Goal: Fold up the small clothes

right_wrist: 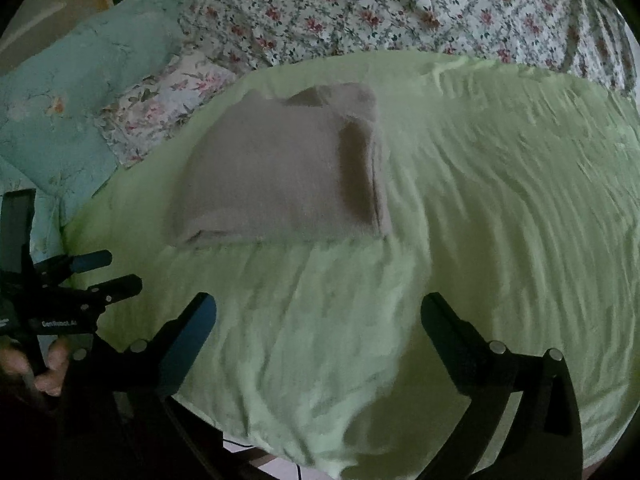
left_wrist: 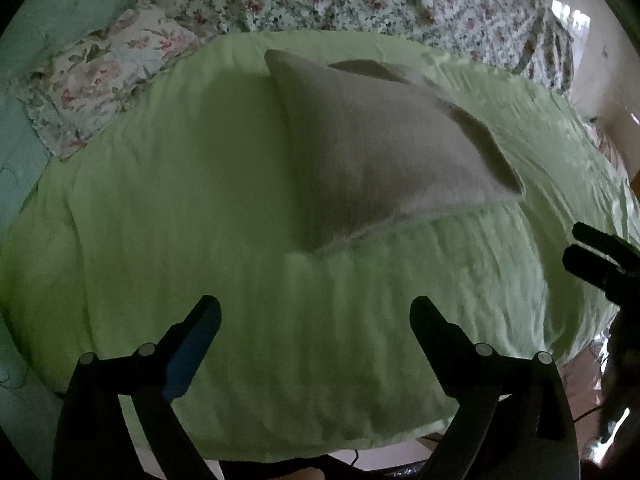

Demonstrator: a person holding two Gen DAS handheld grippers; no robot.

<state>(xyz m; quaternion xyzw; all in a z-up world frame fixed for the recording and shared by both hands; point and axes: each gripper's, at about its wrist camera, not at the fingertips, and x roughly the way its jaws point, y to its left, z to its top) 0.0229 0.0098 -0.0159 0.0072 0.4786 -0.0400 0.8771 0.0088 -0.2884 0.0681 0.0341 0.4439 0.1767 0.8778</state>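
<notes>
Grey folded cloth [right_wrist: 280, 172] flat, long axis front-back.

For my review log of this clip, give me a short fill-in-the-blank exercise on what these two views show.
1. The folded grey garment lies on a ____ blanket.
2. Both the left tongs and the right tongs are ____, holding nothing.
3. Beyond the blanket lies a sheet with a ____ print.
4. Neither pair of tongs ____ the garment.

Missing words: green; open; floral; touches
</notes>
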